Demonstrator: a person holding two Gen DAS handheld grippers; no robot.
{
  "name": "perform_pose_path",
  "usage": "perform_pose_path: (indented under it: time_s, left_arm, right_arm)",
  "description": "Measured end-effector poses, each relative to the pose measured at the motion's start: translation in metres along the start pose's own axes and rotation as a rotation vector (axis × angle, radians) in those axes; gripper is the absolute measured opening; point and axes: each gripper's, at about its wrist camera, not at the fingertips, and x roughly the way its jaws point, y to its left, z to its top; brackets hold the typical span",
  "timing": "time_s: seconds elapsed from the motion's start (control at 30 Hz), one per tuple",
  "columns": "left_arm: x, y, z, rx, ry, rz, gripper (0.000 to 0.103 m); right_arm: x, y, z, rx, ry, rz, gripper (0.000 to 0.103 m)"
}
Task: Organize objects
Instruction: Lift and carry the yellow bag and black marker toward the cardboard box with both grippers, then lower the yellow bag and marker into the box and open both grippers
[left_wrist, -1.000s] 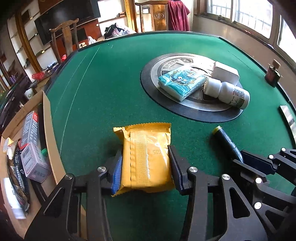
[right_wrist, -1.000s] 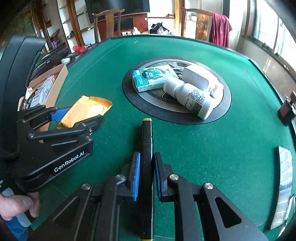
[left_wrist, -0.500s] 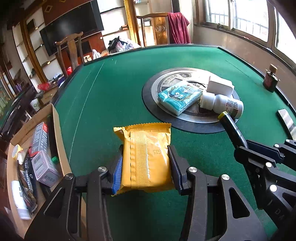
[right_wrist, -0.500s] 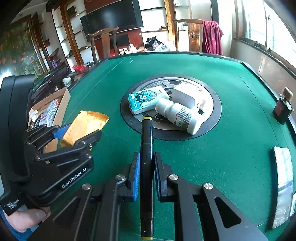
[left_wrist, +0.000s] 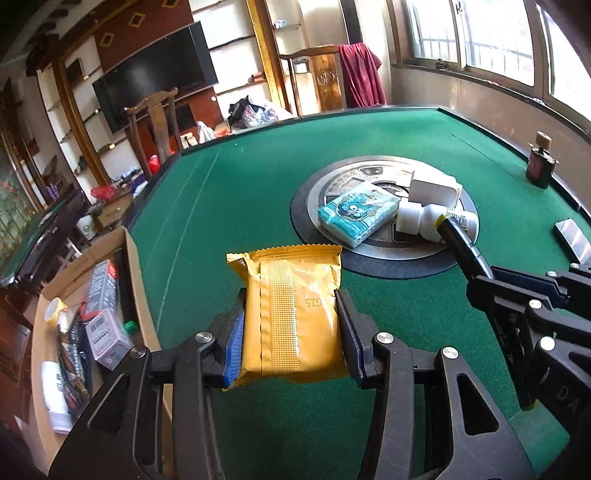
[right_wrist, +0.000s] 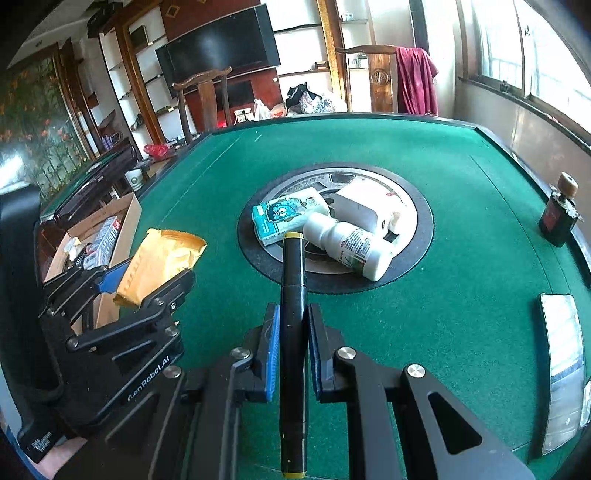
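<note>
My left gripper (left_wrist: 291, 306) is shut on a yellow snack packet (left_wrist: 291, 306), held above the green table; the same packet (right_wrist: 159, 262) shows in the right wrist view inside the left gripper (right_wrist: 147, 280). My right gripper (right_wrist: 291, 325) is shut on a black marker (right_wrist: 293, 295) with yellow ends, also lifted off the felt. In the left wrist view the marker (left_wrist: 460, 245) sticks out of the right gripper (left_wrist: 480, 280). On the round centre plate (right_wrist: 421, 225) lie a teal tissue pack (right_wrist: 286, 218), a white bottle (right_wrist: 351, 247) on its side and a white box (right_wrist: 364, 206).
A cardboard box (left_wrist: 138, 295) with several packaged items stands off the table's left edge. A small dark bottle (right_wrist: 559, 212) stands at the right rim. A clear panel (right_wrist: 561, 369) lies near the right front edge. Wooden chairs and shelves stand beyond the table.
Both grippers have risen with the packet and the marker and tilted upward, so more of the room shows. The marker, lying on the felt before, now hangs above it.
</note>
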Motion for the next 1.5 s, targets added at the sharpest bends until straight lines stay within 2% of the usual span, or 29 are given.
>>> perform_pose_path:
  time_s: [0.3,0.53,0.9,1.1,1.3,1.5]
  left_arm:
    - [-0.018,0.0,-0.011,-0.013,-0.039,0.042,0.045]
    - [-0.036,0.002,-0.018,-0.024,-0.059,0.044,0.045]
    - [-0.079,0.033,-0.021,-0.087,-0.127,0.049,0.045]
    - [-0.096,0.07,-0.026,-0.18,-0.141,0.017,0.045]
    - [-0.106,0.122,-0.038,-0.288,-0.142,0.066,0.045]
    - [-0.101,0.174,-0.067,-0.412,-0.095,0.122,0.045]
  right_arm:
    - [-0.003,0.002,0.002,-0.001,-0.017,0.007,0.013]
    - [-0.007,0.002,0.003,0.01,-0.038,0.017,0.013]
    - [-0.019,0.015,0.007,0.036,-0.057,0.074,0.013]
    - [-0.028,0.051,0.016,-0.017,-0.077,0.148,0.013]
    - [-0.026,0.105,0.027,-0.092,-0.06,0.231,0.013]
    - [-0.014,0.174,0.026,-0.195,-0.033,0.302,0.013]
